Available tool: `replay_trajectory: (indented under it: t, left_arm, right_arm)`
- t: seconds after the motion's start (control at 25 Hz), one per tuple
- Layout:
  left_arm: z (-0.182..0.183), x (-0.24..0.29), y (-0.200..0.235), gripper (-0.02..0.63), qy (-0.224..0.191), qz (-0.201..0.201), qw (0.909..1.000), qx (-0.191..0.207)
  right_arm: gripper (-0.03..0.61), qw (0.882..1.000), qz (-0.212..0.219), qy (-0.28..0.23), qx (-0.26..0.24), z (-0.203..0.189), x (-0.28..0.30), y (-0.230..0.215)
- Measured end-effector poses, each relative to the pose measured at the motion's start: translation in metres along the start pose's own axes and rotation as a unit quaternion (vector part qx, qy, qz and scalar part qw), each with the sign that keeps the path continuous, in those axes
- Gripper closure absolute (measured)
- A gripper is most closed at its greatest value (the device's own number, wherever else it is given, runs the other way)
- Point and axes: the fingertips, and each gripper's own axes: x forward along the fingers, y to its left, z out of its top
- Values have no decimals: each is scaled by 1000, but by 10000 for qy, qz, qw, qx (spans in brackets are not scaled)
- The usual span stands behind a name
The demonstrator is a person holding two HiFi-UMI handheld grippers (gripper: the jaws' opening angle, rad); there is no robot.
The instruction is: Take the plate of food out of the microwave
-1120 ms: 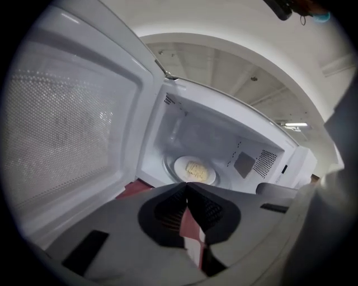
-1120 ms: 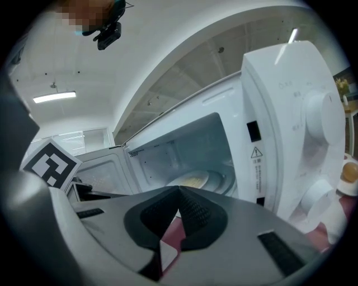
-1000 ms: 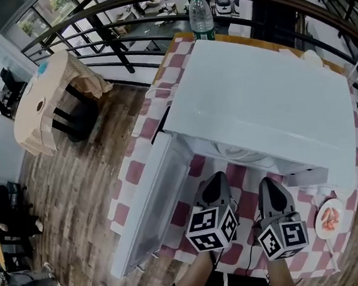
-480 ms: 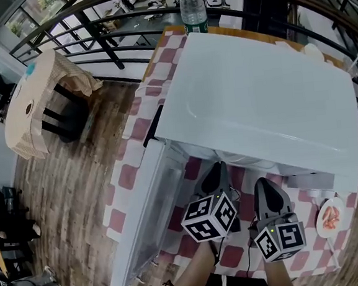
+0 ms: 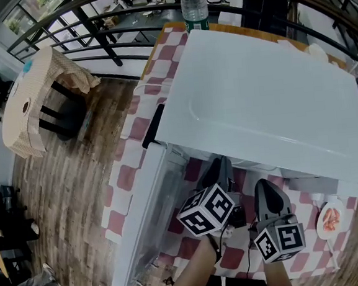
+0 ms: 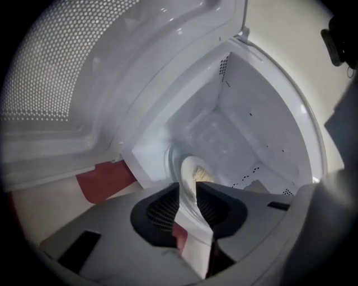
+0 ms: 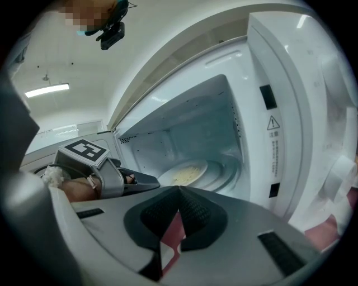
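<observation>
The white microwave (image 5: 256, 101) stands on a red-checked table with its door (image 5: 142, 217) swung open to the left. Inside, a white plate of pale food (image 7: 184, 174) rests on the glass turntable; the same plate (image 6: 196, 173) shows ahead of the left jaws. My left gripper (image 5: 221, 166) points into the opening, rolled to one side. Its jaws (image 6: 187, 190) have just been opening and stand open, with nothing between the pads. My right gripper (image 5: 264, 188) waits just outside the opening, to the right of the left one. It (image 7: 179, 192) is shut and holds nothing.
A water bottle (image 5: 194, 7) stands behind the microwave. A small plate with red food (image 5: 330, 219) lies on the table at the right. Left of the table are a wooden floor and a wicker chair (image 5: 29, 102). A dark railing runs along the back.
The left gripper has rolled about its axis and edged forward toward the microwave opening. The right gripper has stayed where it was.
</observation>
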Motion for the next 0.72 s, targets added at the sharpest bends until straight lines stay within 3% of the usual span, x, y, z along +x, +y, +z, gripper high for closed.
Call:
replay_trajectory:
  t: [0.2, 0.72]
  left_arm:
    - [-2, 4, 0, 491, 73, 13, 9999, -75]
    - [6, 7, 2, 503, -14, 65, 9998, 175]
  right_arm:
    - [581, 10000, -4, 55, 31, -6, 3, -1]
    - [581, 9999, 68, 112, 68, -11, 8, 0]
